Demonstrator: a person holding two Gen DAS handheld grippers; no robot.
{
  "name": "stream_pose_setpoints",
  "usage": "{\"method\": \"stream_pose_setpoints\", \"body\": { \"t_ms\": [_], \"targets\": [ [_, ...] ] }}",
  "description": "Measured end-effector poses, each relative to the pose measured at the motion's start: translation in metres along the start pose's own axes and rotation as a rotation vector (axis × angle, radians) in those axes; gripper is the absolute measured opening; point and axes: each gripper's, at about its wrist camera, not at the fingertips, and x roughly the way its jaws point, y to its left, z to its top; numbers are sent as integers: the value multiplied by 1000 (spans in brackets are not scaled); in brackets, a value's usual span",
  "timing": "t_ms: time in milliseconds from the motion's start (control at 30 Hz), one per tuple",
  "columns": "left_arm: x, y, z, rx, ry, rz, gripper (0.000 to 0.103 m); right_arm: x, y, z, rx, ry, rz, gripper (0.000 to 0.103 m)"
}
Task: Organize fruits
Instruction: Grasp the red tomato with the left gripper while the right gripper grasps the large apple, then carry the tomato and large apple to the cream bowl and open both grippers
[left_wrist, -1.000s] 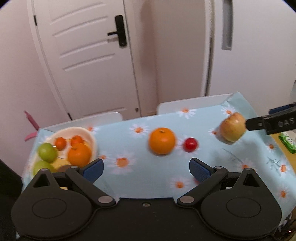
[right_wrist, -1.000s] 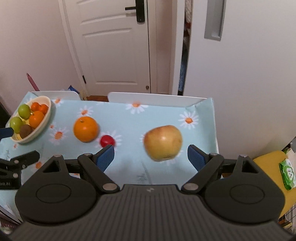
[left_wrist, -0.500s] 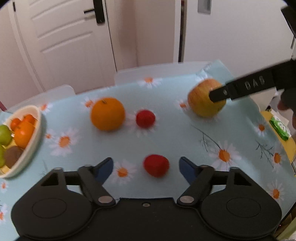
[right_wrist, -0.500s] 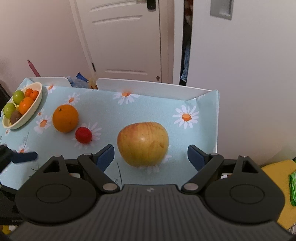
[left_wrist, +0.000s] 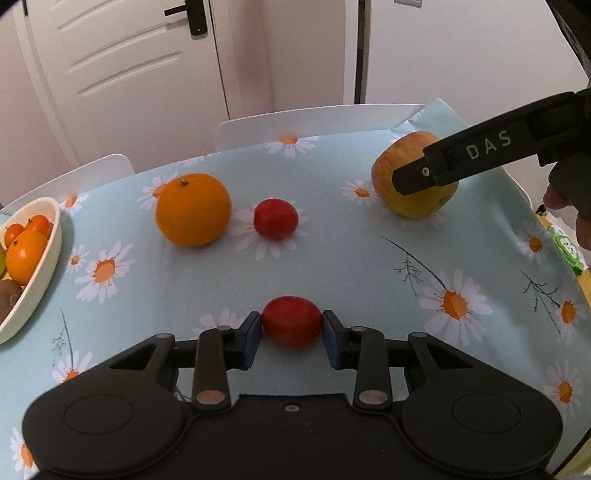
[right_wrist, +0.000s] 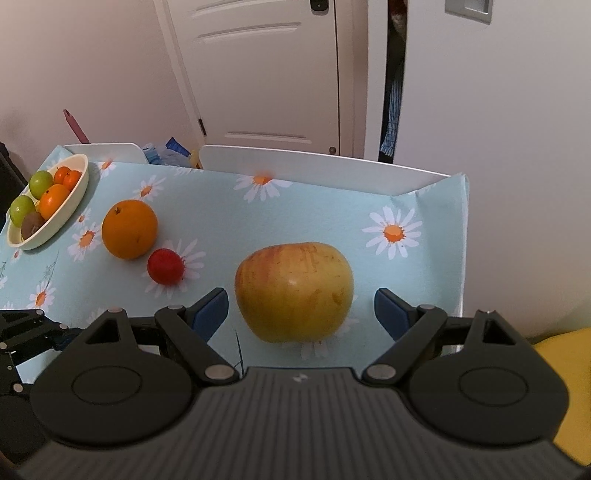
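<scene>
My left gripper (left_wrist: 291, 332) is shut on a small red fruit (left_wrist: 291, 325) that rests on the daisy tablecloth near the front. A second red fruit (left_wrist: 275, 218) and a large orange (left_wrist: 192, 209) lie further back. My right gripper (right_wrist: 301, 308) is open, its fingers either side of a big yellow-red apple (right_wrist: 293, 290) without touching it. The apple also shows in the left wrist view (left_wrist: 413, 201), partly behind the right gripper's finger. A cream bowl (right_wrist: 75, 201) at the far left holds green, orange and brown fruits.
The table's right edge (right_wrist: 463, 258) is close to the apple, with a wall beyond. Two white chair backs (right_wrist: 314, 164) stand behind the table. A yellow surface with a green packet (left_wrist: 567, 249) lies right of the table.
My left gripper moved forward and down and closed on the near red fruit. My right gripper moved closer, so the apple now sits between its open fingers.
</scene>
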Motion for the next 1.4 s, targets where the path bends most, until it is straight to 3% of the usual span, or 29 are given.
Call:
{"method": "stream_pose_setpoints", "body": {
  "t_ms": [467, 533, 867, 1400],
  "targets": [
    [-9, 10, -9, -29, -2, 52, 39, 14, 6, 2, -11, -7, 11, 98],
    [-11, 13, -10, -35, -5, 58, 39, 14, 6, 2, -23, -11, -2, 91],
    [-30, 27, -13, -87, -46, 95, 39, 2, 14, 5, -35, -22, -5, 90],
    [-86, 85, -18, -176, -130, 201, 39, -33, 86, 33, -97, -85, 88, 90]
  ]
}}
